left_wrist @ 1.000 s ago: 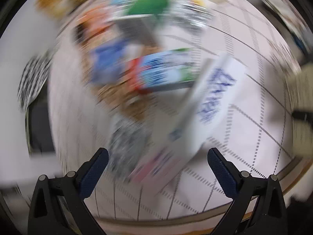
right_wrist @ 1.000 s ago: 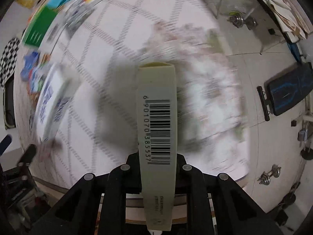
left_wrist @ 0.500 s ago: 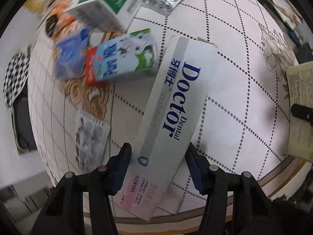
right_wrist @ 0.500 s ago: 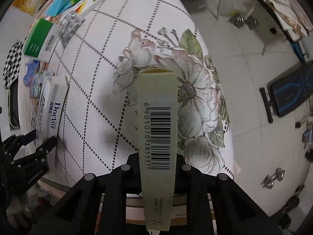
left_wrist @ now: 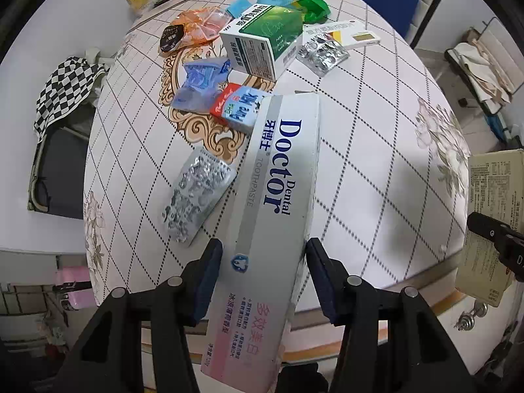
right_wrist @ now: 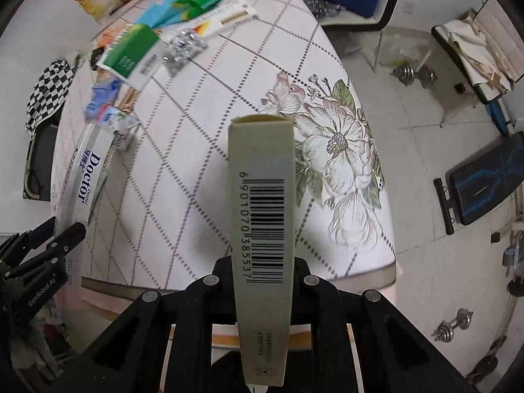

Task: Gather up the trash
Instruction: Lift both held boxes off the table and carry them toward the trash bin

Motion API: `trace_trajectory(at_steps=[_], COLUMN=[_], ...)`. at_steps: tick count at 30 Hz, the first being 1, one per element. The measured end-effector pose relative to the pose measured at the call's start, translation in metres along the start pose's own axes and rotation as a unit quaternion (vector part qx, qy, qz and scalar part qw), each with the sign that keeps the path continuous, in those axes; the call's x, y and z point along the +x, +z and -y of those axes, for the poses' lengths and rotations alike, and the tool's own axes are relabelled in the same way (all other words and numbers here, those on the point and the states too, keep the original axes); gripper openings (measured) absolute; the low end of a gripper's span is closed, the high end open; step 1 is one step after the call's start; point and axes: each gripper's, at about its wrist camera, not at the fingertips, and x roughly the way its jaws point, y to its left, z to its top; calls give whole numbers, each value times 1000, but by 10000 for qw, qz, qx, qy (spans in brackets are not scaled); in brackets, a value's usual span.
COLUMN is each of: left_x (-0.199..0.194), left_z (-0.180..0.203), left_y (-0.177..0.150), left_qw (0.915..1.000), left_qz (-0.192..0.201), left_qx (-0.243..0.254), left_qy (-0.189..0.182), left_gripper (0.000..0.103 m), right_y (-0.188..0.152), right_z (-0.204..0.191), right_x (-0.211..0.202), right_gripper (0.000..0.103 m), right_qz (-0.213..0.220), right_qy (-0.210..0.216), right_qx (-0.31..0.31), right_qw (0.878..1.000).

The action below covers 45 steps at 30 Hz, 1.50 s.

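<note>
My left gripper (left_wrist: 263, 275) is shut on a long white "Doctor" toothpaste box (left_wrist: 278, 190), held tilted above the table's near edge; it also shows in the right wrist view (right_wrist: 83, 177). My right gripper (right_wrist: 262, 262) is shut on a beige box with a barcode (right_wrist: 262, 216), held over the table's near edge; that box shows at the right in the left wrist view (left_wrist: 488, 216). More trash lies on the table: a red and blue carton (left_wrist: 237, 106), a green and white box (left_wrist: 265, 41), two foil blister packs (left_wrist: 195, 193) (left_wrist: 322, 54), a blue wrapper (left_wrist: 199, 83).
The round table (left_wrist: 376, 177) has a white cloth with a dotted diamond pattern and flowers. An orange wrapper (left_wrist: 196, 28) and a white flat box (left_wrist: 344, 32) lie at the back. Dumbbells (right_wrist: 412, 73) and a bench (right_wrist: 484, 190) stand on the floor to the right.
The left gripper went from open and moving fast to closed on the toothpaste box, which is now lifted. The right gripper still holds its beige box.
</note>
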Motion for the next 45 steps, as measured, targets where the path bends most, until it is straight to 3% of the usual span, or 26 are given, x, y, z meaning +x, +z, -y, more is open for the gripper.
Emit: trace_trajectory(at_steps=[8, 14, 20, 27, 32, 39, 45], left_x=[53, 87, 91, 89, 63, -3, -70], left_z=[-5, -5, -10, -10, -16, -34, -67], left_y=[-25, -27, -19, -27, -39, -79, -131], left_qw=[9981, 9947, 9941, 9955, 9958, 9973, 9943], left_qz=[-551, -980, -959, -796, -674, -71, 520], left_qx=[-102, -139, -302, -392, -481, -591, -586], left_qy=[-259, -274, -398, -323, -379, -419, -730], left_gripper=[50, 54, 49, 46, 45, 44, 44], right_y=[-21, -14, -4, 0, -11, -46, -110], right_z=[-20, -27, -23, -26, -31, -45, -66], right_x=[16, 52, 73, 72, 56, 5, -46], right_gripper=[18, 18, 20, 21, 19, 19, 19], right_qz=[86, -340, -729, -686, -417, 73, 493], right_qy=[-419, -765, -763, -700, -529, -251, 40], right_qx=[108, -22, -8, -116, -118, -151, -82], right_qw=[9990, 9965, 9944, 9951, 9977, 9995, 9987])
